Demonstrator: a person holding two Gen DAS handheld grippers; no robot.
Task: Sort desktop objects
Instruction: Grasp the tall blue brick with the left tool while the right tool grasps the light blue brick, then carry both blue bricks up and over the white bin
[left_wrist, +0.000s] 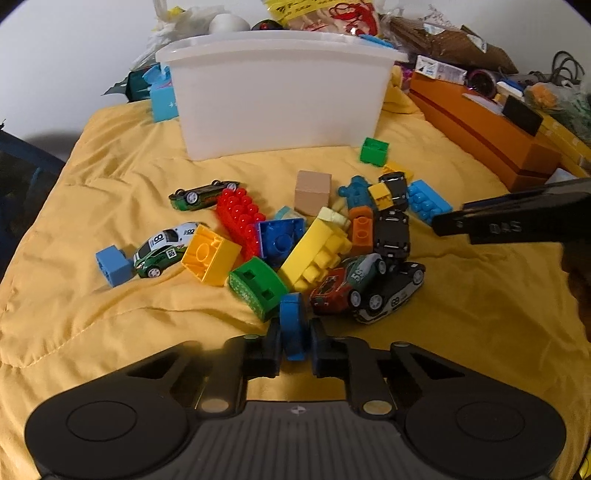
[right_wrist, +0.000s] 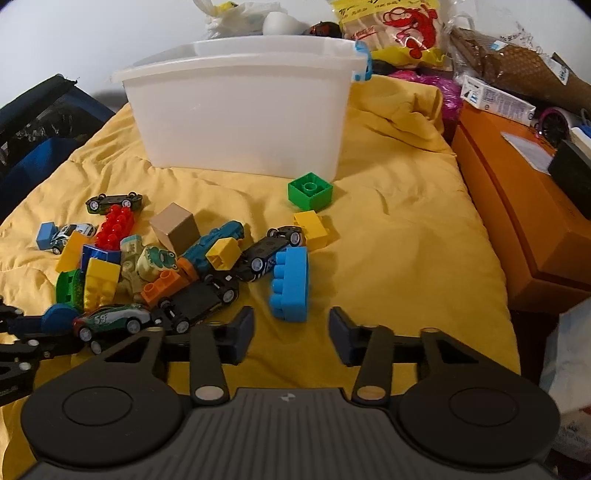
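Note:
A heap of toy cars and plastic blocks (left_wrist: 314, 240) lies on a yellow cloth (left_wrist: 110, 184) in front of a white plastic bin (left_wrist: 277, 99). My left gripper (left_wrist: 293, 341) is shut on a round blue block (left_wrist: 291, 321) at the near edge of the heap. In the right wrist view that blue block (right_wrist: 59, 315) shows at the far left. My right gripper (right_wrist: 291, 332) is open and empty, just short of a light blue studded block (right_wrist: 290, 282). A green block (right_wrist: 310, 190) sits alone near the bin (right_wrist: 240, 110).
An orange box (right_wrist: 517, 221) with clutter on top stands along the right. Snack bags (right_wrist: 391, 26) and other items crowd behind the bin. A dark blue bag (right_wrist: 33, 140) sits at the left edge.

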